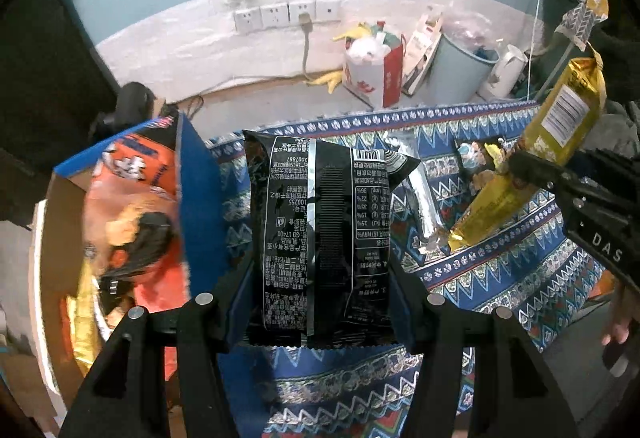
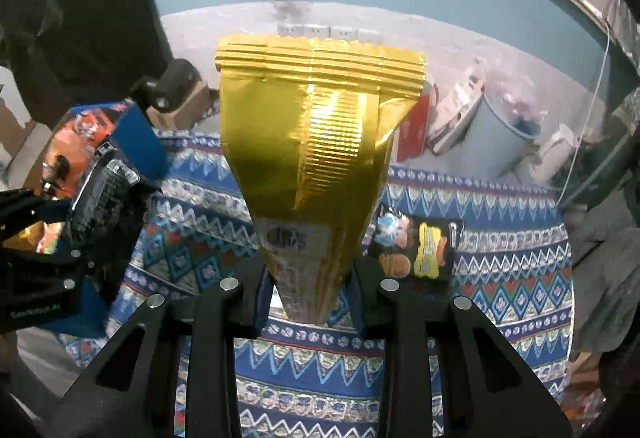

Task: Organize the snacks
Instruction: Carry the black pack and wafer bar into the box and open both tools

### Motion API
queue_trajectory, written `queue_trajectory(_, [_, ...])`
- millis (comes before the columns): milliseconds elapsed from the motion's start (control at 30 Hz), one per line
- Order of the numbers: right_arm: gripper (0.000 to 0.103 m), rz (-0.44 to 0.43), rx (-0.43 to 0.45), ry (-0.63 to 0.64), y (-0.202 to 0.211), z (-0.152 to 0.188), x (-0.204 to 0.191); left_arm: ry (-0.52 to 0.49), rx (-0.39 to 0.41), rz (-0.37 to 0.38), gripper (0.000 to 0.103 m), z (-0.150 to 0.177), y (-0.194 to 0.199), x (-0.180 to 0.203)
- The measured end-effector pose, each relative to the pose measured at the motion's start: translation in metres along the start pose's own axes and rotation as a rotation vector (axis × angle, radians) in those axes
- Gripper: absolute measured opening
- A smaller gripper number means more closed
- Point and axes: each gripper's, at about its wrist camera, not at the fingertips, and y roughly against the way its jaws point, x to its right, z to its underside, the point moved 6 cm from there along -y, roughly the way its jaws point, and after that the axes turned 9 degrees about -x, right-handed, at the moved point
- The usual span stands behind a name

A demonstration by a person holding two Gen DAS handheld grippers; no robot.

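Observation:
My left gripper (image 1: 320,312) is shut on a black snack packet (image 1: 320,230), held upright above the patterned cloth, just right of a blue-rimmed cardboard box (image 1: 196,197). An orange snack bag (image 1: 136,213) lies in that box. My right gripper (image 2: 310,302) is shut on a gold snack packet (image 2: 316,141), held upright above the cloth. The gold packet (image 1: 552,141) and right gripper also show at the right of the left wrist view. The black packet (image 2: 104,197) and box (image 2: 140,141) show at the left of the right wrist view.
A blue patterned cloth (image 1: 500,262) covers the table. A silver packet (image 1: 420,193) and a dark snack packet (image 2: 416,246) lie on it. Beyond the table stand a red-and-white bag (image 1: 376,73), a grey bin (image 1: 460,69) and a white kettle (image 1: 506,69).

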Motion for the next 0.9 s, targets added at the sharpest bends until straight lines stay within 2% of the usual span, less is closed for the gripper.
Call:
queue_trajectory(367, [0.029, -0.046, 0.074, 0.062, 0.046, -0.023, -0.043, 0.056, 0.080, -0.011, 0.059, 0.014, 0.047, -0.046])
queue_trajectory(900, [0.029, -0.196, 0.109, 0.192, 0.093, -0.042, -0.143, 0.169, 0.116, -0.032, 0.059, 0.051, 0.076, -0.124])
